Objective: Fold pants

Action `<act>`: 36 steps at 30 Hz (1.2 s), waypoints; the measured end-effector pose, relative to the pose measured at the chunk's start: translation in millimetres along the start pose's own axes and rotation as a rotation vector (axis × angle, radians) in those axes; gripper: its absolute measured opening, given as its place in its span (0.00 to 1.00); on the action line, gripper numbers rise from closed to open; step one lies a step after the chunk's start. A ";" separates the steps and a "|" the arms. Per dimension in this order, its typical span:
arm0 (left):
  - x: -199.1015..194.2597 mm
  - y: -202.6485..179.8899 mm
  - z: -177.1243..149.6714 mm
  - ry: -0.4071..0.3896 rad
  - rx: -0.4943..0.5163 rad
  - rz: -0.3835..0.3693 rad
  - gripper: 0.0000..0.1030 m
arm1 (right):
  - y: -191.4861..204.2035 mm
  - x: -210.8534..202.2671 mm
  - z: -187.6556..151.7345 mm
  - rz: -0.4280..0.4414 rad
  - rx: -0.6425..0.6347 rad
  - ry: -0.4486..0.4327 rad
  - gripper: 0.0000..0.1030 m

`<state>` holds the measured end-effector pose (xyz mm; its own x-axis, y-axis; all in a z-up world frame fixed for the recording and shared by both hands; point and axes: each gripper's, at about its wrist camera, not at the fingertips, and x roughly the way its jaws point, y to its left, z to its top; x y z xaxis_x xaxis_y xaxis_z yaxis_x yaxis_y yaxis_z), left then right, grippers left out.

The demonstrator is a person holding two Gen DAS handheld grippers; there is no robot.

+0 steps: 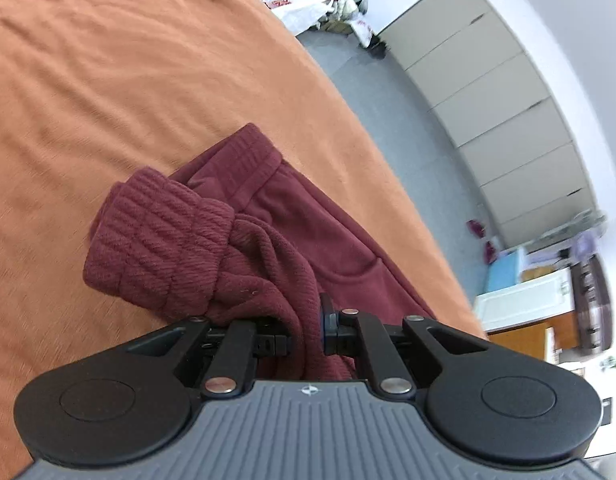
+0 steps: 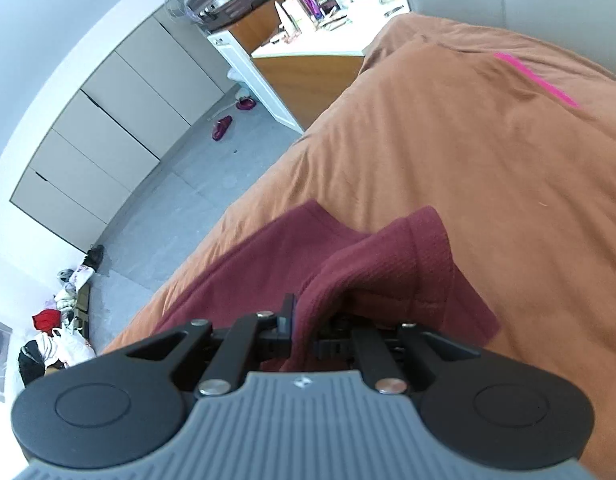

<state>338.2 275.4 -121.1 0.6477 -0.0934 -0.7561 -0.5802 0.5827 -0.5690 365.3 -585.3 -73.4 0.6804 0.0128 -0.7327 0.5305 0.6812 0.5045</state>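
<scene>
Maroon pants (image 1: 308, 232) lie on an orange bedspread (image 1: 127, 80). In the left wrist view my left gripper (image 1: 305, 340) is shut on a bunched fold of the pants, just behind a ribbed leg cuff (image 1: 159, 240); the waistband (image 1: 243, 160) lies beyond it. In the right wrist view my right gripper (image 2: 303, 340) is shut on a fold of the pants (image 2: 348, 272) near a hemmed edge (image 2: 432, 256), which drapes over the fingers. The fingertips of both grippers are hidden by cloth.
The bedspread (image 2: 448, 152) carries a pink strip (image 2: 536, 80) farther away. The bed's edge drops to a grey floor (image 1: 388, 92) with slippers (image 2: 223, 126), piled clothes and bags (image 2: 55, 332), a wall of cabinets (image 1: 488, 92) and a cluttered desk (image 2: 320, 36).
</scene>
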 end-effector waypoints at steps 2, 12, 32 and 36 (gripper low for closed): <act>16.1 -8.6 6.4 0.002 0.004 0.015 0.11 | 12.4 20.9 8.5 -0.012 0.008 0.018 0.02; 88.8 -59.6 43.2 0.052 0.046 0.063 0.11 | 54.6 123.0 39.4 -0.085 0.011 0.056 0.02; 100.9 -57.1 49.6 0.248 0.128 -0.050 0.98 | 45.1 183.6 57.5 -0.091 0.025 0.160 0.69; 45.1 -48.4 50.0 0.179 0.204 -0.007 0.99 | 38.1 138.5 95.5 -0.040 0.133 0.153 0.74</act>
<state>420.1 283.3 -111.4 0.5433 -0.2287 -0.8078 -0.4524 0.7307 -0.5112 528.0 -627.5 -112.1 0.5782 0.1062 -0.8090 0.6245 0.5805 0.5225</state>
